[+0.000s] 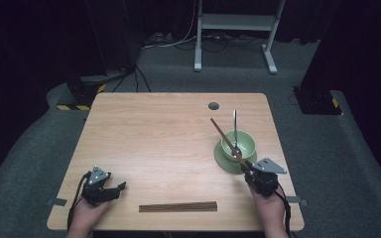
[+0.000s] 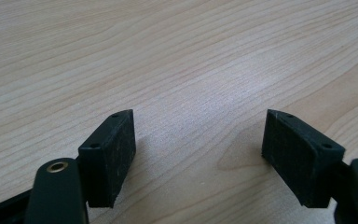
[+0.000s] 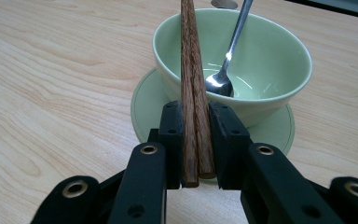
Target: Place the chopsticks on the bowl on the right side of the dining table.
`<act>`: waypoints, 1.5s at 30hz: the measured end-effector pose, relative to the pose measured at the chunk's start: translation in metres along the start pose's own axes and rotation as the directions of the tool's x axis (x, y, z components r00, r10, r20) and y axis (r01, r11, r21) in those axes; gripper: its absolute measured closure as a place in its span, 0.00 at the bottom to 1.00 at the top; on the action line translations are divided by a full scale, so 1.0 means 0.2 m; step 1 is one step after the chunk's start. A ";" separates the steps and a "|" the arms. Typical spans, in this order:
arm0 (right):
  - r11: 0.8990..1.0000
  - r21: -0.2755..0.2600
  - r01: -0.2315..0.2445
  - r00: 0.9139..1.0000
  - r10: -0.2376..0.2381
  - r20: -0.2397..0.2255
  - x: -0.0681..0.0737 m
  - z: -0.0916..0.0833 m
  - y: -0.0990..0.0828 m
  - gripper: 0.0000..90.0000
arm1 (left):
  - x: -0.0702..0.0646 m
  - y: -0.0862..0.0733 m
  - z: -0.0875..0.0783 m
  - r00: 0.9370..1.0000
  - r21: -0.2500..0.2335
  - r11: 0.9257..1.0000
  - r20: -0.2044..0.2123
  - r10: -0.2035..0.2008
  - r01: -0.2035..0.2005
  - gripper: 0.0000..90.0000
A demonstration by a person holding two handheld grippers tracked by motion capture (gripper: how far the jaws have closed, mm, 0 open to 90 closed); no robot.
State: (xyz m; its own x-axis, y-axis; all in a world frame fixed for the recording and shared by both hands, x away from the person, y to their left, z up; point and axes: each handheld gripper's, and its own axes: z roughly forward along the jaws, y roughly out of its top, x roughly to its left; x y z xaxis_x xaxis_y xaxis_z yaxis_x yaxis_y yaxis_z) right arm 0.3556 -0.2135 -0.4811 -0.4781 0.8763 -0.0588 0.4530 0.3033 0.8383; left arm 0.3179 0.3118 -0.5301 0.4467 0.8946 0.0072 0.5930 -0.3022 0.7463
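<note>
You will find no readable text, label, brand, number or sign anywhere here: none on the light wooden table (image 1: 154,144), none on the pale green ceramic bowl (image 3: 270,60), none on the black two-jaw grippers.

Pair of dark brown wooden chopsticks (image 3: 193,100) sitting clamped side by side between the right gripper's (image 3: 196,140) jaws, butt ends near, tips slanting up and far-left over the pale green bowl (image 3: 270,70), which is standing on its saucer (image 3: 144,109).
</note>
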 end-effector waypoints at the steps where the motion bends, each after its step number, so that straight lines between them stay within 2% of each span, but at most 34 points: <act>1: 1.000 0.001 -0.001 1.000 0.001 -0.001 0.00 0.00 0.00 0.84 | 0.00 0.00 0.00 1.000 0.000 1.000 0.001 0.000 0.000 0.29; 15: 1.000 -0.003 -0.029 0.999 0.029 -0.039 -0.01 -0.05 -0.04 0.85 | 0.00 0.00 0.00 1.000 -0.003 1.000 -0.007 0.008 -0.008 0.29; 23: 1.000 -0.012 -0.029 0.999 0.028 -0.034 -0.02 -0.06 -0.03 0.84 | 0.00 0.00 0.00 1.000 -0.002 1.000 -0.003 0.012 -0.012 0.30; 26: 0.999 -0.010 -0.031 0.999 0.031 -0.028 -0.02 -0.06 -0.03 0.81 | -0.01 0.00 0.00 1.000 -0.004 1.000 -0.002 0.017 -0.017 0.30; 28: 1.000 -0.005 -0.030 0.999 0.030 -0.025 -0.02 -0.05 -0.03 0.79 | 0.00 0.00 0.00 1.000 -0.001 1.000 0.003 0.005 -0.005 0.29; 30: 1.000 -0.003 -0.028 0.999 0.028 -0.024 -0.02 -0.05 -0.03 0.76 | 0.00 0.01 0.01 1.000 0.004 1.000 0.027 0.014 -0.014 0.28; 33: 1.000 0.007 -0.028 0.999 0.028 -0.016 -0.02 -0.04 -0.04 0.73 | 0.00 0.02 0.02 0.999 0.012 1.000 0.032 0.016 -0.017 0.27; 34: 0.999 0.009 -0.033 0.999 0.033 -0.016 -0.02 -0.04 -0.04 0.72 | 0.00 0.04 0.03 1.000 0.026 1.000 0.024 0.014 -0.014 0.27; 37: 0.999 0.008 -0.041 0.999 0.041 -0.008 -0.03 -0.04 -0.04 0.71 | -0.01 0.08 0.04 0.998 0.073 0.997 0.047 0.032 -0.035 0.24; 38: 0.999 0.004 -0.043 0.999 0.043 -0.003 -0.03 -0.04 -0.04 0.71 | -0.01 0.10 0.05 0.998 0.096 0.994 0.057 0.040 -0.045 0.25; 39: 0.999 0.001 -0.044 0.999 0.044 0.000 -0.03 -0.05 -0.04 0.70 | 0.00 0.13 0.05 0.996 0.143 0.988 0.076 0.052 -0.063 0.25; 40: 0.999 -0.002 -0.047 0.999 0.047 0.004 -0.03 -0.05 -0.04 0.70 | 0.01 0.15 0.05 0.995 0.156 0.985 0.086 0.057 -0.070 0.27; 42: 0.999 -0.002 -0.050 0.999 0.050 0.007 -0.03 -0.06 -0.04 0.70 | 0.00 0.20 0.04 0.994 0.148 0.986 0.098 0.055 -0.069 0.27; 45: 0.998 0.001 -0.058 0.998 0.058 0.007 -0.04 -0.06 -0.05 0.69 | -0.01 0.28 0.03 0.993 0.109 0.993 0.107 0.039 -0.051 0.25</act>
State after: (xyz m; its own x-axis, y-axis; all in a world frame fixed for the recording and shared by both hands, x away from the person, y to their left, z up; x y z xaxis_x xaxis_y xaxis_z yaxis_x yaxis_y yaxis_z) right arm 0.3466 -0.2281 -0.4821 -0.4455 0.8952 -0.0135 0.4808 0.2520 0.8398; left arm 0.3544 0.2920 -0.4926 0.5386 0.8418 -0.0349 0.6391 -0.3813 0.6679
